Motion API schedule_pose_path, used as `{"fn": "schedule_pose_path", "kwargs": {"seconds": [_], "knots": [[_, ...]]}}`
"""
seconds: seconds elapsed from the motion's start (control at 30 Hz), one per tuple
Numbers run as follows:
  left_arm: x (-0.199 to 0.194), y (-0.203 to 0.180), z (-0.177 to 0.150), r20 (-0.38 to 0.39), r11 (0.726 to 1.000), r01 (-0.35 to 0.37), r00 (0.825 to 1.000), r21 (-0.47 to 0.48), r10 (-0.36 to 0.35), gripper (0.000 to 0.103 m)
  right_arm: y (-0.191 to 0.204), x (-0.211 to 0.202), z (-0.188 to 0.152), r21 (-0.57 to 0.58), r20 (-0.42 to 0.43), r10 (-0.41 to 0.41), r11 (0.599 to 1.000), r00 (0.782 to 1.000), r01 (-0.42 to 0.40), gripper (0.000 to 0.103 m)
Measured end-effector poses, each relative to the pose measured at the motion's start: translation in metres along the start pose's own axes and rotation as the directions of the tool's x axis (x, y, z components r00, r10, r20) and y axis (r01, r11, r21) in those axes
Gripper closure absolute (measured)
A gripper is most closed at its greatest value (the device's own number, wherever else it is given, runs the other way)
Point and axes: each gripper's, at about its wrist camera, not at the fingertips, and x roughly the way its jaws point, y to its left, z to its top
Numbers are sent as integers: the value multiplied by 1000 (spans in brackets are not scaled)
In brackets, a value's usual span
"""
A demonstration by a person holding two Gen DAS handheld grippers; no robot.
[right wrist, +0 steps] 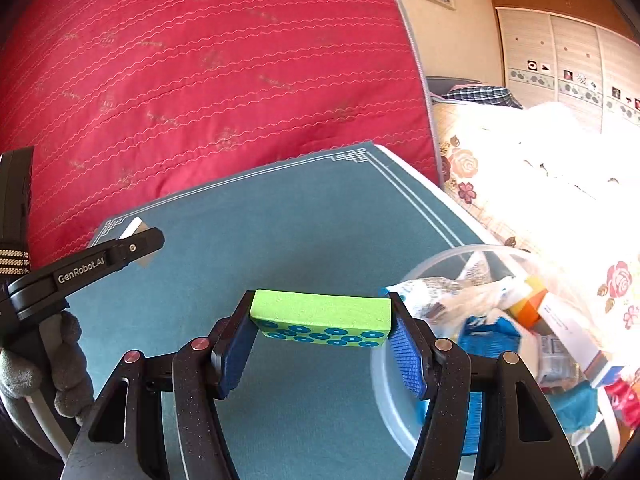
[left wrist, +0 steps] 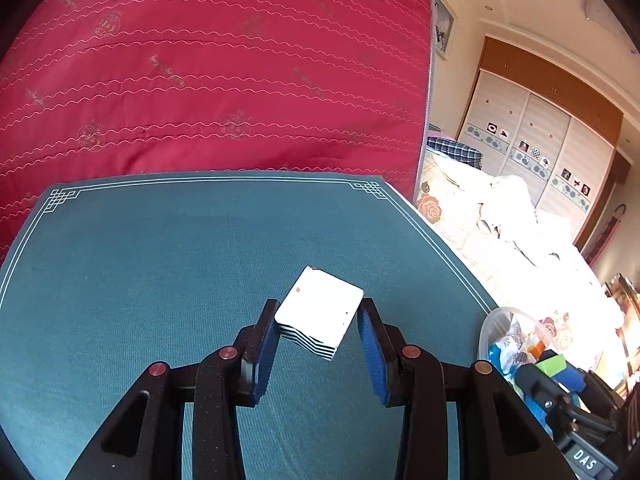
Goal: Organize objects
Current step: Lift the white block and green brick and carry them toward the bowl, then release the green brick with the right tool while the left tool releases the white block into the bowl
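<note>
A red quilted mattress (left wrist: 216, 64) stands upright along the far edge of the teal table mat (left wrist: 160, 264), walling off that side; to the right, beyond the mat's edge, lies a bed with a floral cover (right wrist: 520, 184), and a wardrobe (left wrist: 536, 136) stands behind it.

A clear plastic tub (right wrist: 404, 396) sits at the mat's right edge, just beside the right gripper (right wrist: 322, 332); it holds a jumble of blue and white packets, an orange block (right wrist: 528, 300) and a long white carton (right wrist: 576, 340).

The left gripper (left wrist: 318, 318) is closed on a white block with black-striped sides (left wrist: 320, 306), held tilted above the mat, a blue pad pressing on each side; the right gripper, partly closed, clamps a green block with blue circles (right wrist: 320, 316) by its two ends, above the mat near the tub's rim. In the right wrist view the left gripper reaches in from the left with the white block at its tip, held by a grey-gloved hand (right wrist: 60, 364).

The mat's middle and far part lie bare; its white border line runs along the far and right edges.
</note>
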Motion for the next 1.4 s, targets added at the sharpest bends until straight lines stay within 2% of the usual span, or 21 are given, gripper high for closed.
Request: {"fn": "schedule_pose_path", "kwargs": {"seconds": [0.3, 0.6, 0.77, 1.1, 1.27, 1.4], "knots": [[-4, -21, -3, -5, 998, 50, 999, 33, -50, 61, -63, -24, 2, 79, 18, -134, 988, 991, 132, 40], [-8, -51, -13, -16, 991, 93, 996, 93, -92, 61, -111, -19, 0, 178, -38, -158, 971, 987, 162, 40], [-7, -66, -18, -27, 985, 115, 993, 128, -112, 61, -122, -19, -2, 203, -47, -182, 961, 982, 188, 38], [-9, -82, -26, -40, 976, 149, 989, 157, -144, 61, -131, -38, 0, 221, -7, -222, 951, 975, 218, 37], [-11, -89, -30, -47, 973, 162, 987, 165, -156, 61, -136, -50, -4, 210, 10, -262, 944, 965, 254, 36], [-13, -97, -32, -51, 968, 170, 985, 182, -164, 61, -140, -62, -9, 189, 31, -295, 940, 955, 284, 32]]}}
